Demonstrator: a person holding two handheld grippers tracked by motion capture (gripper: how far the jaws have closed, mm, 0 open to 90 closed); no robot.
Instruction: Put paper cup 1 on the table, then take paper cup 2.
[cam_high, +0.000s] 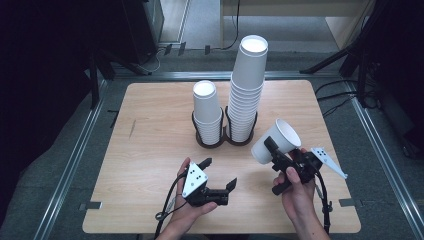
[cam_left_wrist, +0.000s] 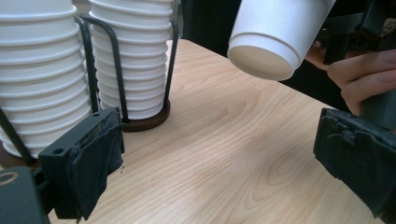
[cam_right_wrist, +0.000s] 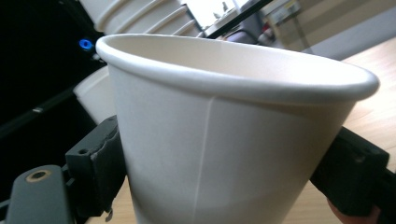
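- Paper cup (cam_right_wrist: 224, 135): clamped at its sides by the right tool (cam_high: 274, 167), tilted, raised above the counter (cam_high: 150, 150).
- Left tool (cam_high: 220, 175): jaws apart, empty, low over the counter.
- Tall stack of cups (cam_high: 247, 90) and short stack of cups (cam_high: 207, 112): side by side in a black wire holder (cam_high: 197, 131) at the far middle.

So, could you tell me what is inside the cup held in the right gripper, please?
The paper cup in the right gripper shows bare white inner wall; nothing visible inside, though its bottom is hidden.
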